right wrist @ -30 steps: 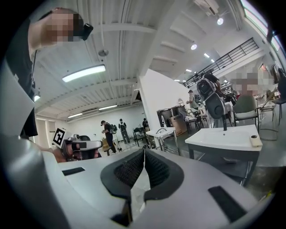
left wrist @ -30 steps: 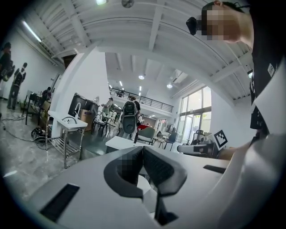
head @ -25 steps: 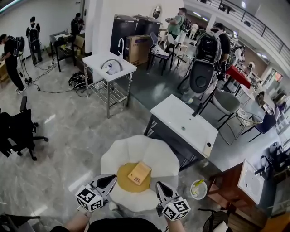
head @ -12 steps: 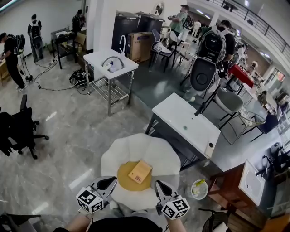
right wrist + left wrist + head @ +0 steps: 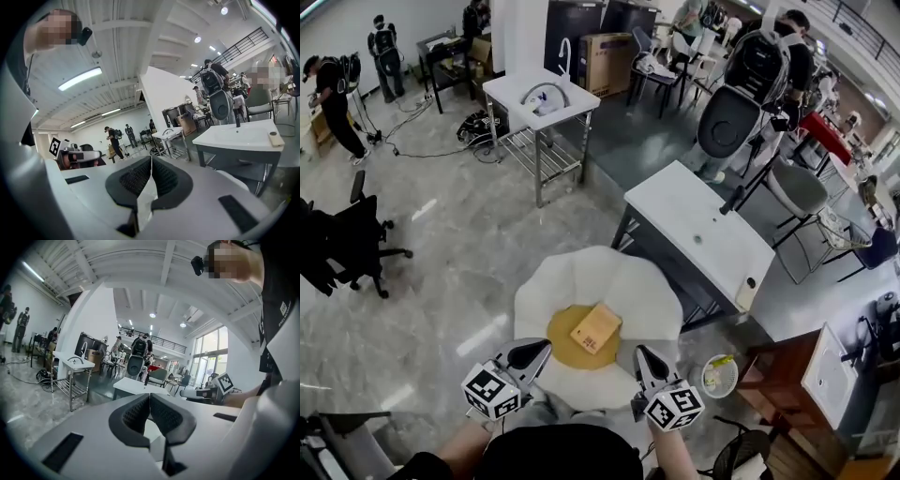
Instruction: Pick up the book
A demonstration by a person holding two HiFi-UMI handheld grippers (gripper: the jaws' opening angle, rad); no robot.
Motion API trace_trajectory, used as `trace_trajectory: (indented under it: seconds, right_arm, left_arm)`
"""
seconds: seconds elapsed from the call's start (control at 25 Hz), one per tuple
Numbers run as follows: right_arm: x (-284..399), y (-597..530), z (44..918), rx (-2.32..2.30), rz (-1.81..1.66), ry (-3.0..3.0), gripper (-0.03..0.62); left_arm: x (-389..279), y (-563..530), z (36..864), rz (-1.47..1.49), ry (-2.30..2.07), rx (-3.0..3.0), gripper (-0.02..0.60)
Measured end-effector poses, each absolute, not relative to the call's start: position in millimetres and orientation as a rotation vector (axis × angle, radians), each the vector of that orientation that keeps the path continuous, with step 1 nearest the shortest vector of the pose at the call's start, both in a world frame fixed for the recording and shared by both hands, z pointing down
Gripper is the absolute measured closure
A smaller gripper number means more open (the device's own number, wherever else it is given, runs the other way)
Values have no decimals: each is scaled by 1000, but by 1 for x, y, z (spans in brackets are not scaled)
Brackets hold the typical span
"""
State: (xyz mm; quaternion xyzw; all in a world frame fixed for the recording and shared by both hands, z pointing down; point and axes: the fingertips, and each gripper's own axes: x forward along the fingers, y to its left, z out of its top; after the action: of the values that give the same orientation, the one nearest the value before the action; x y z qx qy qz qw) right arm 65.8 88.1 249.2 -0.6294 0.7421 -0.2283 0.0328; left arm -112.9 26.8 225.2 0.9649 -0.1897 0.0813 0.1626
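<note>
A tan book (image 5: 596, 327) lies on the round orange cushion (image 5: 567, 345) of a white petal-shaped seat (image 5: 598, 283) in the head view. My left gripper (image 5: 533, 352) hovers at the seat's near left edge, short of the book, jaws shut and empty. My right gripper (image 5: 645, 358) hovers at the near right edge, also shut with nothing held. In the left gripper view the left gripper (image 5: 150, 397) has its pads pressed together; the right gripper (image 5: 151, 161) looks the same in its own view. Neither touches the book.
A white washbasin table (image 5: 698, 232) stands just beyond the seat on the right. A small bin (image 5: 719, 375) and a wooden cabinet (image 5: 783, 380) sit at the right. A sink on a metal stand (image 5: 540, 98) is farther back. Black office chair (image 5: 352, 246) at left. People stand far off.
Both grippers have moved forward toward the seat and dropped a little. The seat and book now sit higher in the head view. Jaws stayed shut.
</note>
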Motion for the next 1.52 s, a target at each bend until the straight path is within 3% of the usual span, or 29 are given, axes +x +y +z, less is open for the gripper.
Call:
trace_trajectory:
  seconds: [0.8, 1.52]
  right_arm:
    - [151, 34, 387, -1763, -1070, 2286, 566]
    - [172, -6, 591, -1684, -1484, 2217, 566]
  left_arm:
    - [-62, 15, 312, 410, -791, 2586, 566]
    - [-56, 0, 435, 527, -899, 2411, 566]
